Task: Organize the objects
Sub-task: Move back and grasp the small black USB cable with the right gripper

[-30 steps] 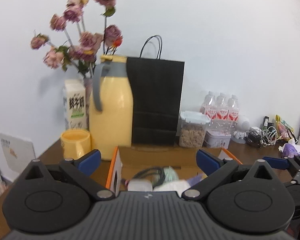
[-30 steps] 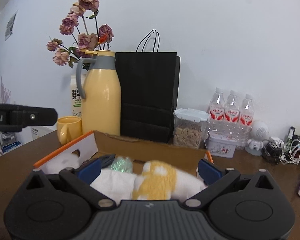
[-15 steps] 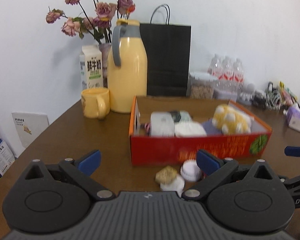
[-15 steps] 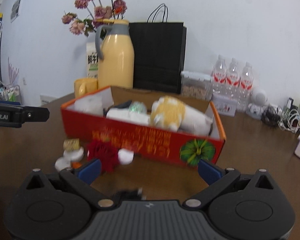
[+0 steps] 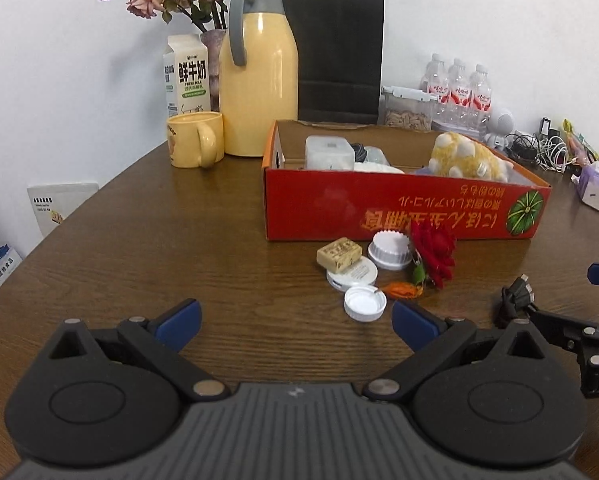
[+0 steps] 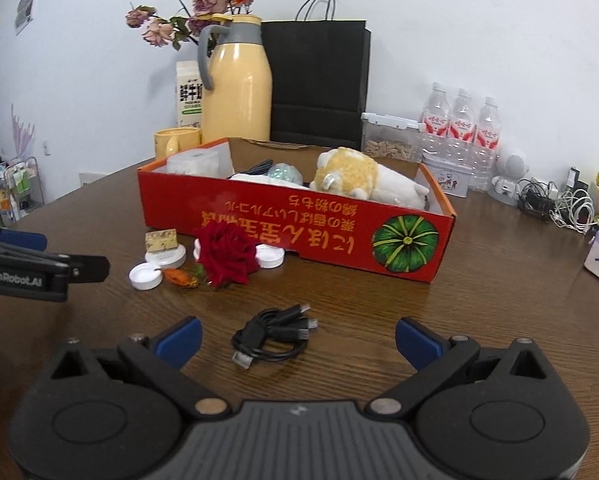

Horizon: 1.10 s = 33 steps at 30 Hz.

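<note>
Both grippers hover low over the brown wooden table (image 5: 147, 240), each with its jaws spread wide and nothing between them. The left gripper (image 5: 295, 318) faces a small cluster just ahead of its fingertips: a white bottle cap (image 5: 365, 303) nearest, close to the right fingertip, then a round white compact (image 5: 353, 276) with a tan soap-like block (image 5: 338, 254) resting on it, a ridged white lid (image 5: 390, 249), and a red rose (image 5: 433, 250). Beyond them stands the red cardboard box (image 5: 403, 210), holding a yellow-and-white plush toy (image 5: 465, 158). A coiled black USB cable (image 6: 273, 336) lies on the table directly ahead of the right gripper (image 6: 297, 338), between its open fingers.
</note>
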Each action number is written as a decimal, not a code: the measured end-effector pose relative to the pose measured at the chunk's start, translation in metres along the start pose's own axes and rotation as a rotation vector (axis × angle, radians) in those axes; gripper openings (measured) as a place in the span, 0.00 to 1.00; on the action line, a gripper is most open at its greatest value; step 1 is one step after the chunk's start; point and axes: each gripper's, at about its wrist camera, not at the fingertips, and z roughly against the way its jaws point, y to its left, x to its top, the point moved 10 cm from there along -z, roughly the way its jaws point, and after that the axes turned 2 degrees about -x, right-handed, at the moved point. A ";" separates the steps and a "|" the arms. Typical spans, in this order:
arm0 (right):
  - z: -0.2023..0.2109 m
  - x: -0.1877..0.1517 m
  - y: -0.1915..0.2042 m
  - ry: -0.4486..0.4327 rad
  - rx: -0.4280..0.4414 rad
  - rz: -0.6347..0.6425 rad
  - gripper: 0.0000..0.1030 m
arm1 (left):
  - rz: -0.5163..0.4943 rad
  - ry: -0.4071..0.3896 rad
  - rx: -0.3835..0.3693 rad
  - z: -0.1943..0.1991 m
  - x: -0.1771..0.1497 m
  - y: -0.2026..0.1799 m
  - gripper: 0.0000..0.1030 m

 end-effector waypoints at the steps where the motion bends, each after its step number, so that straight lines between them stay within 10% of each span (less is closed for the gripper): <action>1: -0.001 -0.001 0.000 0.002 0.002 0.000 1.00 | 0.000 0.002 -0.002 -0.001 -0.001 -0.001 1.00; 21: -0.034 -0.010 0.005 0.122 0.046 -0.027 0.80 | 0.031 0.009 -0.035 -0.009 -0.009 -0.002 1.00; 27: -0.039 -0.003 0.017 0.125 0.107 -0.006 0.46 | 0.036 0.023 -0.037 -0.011 -0.010 -0.002 1.00; 33: -0.036 -0.002 0.017 0.099 0.114 -0.014 0.45 | 0.018 0.046 -0.026 -0.015 -0.010 -0.004 1.00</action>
